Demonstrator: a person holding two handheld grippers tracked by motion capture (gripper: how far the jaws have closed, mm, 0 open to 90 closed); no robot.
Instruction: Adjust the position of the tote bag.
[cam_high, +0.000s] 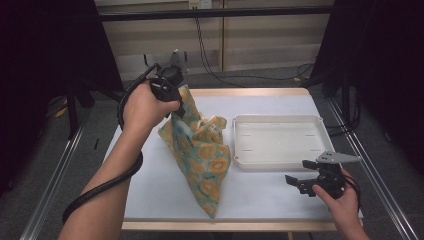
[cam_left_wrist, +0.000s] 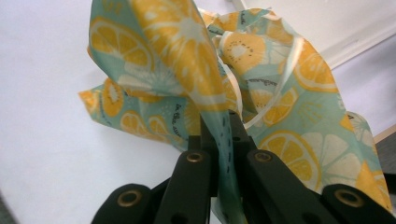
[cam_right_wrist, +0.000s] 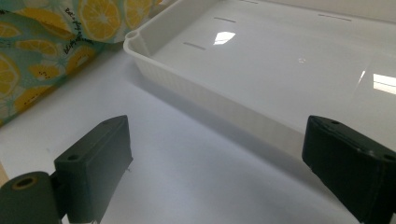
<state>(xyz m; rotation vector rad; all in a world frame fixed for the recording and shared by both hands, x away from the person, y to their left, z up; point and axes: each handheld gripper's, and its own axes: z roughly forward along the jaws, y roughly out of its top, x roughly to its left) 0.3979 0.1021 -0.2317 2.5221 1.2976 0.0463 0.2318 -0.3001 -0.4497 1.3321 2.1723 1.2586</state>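
On the white tabletop, largest thing first:
Table (cam_high: 165, 200): its white top is being shared by a cloth at the left-centre and a tray at the right, the two lying just beside each other.
Cloth (cam_high: 200, 155): a teal fabric printed with orange citrus slices is being held up by one corner at the far left, while its lower end is being left draped on the table toward the near edge; in the left gripper view (cam_left_wrist: 196, 60) it is being seen bunched in folds above the jaws.
Tray (cam_high: 280, 140): a shallow white plastic tray is being left bare and flat, right of the cloth.
Left gripper (cam_high: 172, 82): it is being held raised over the far left of the table, jaws clenched on a fold of the cloth (cam_left_wrist: 224, 135).
Right gripper (cam_high: 300, 177): it is being held low near the tray's near edge, jaws spread wide with nothing between them (cam_right_wrist: 215, 158).
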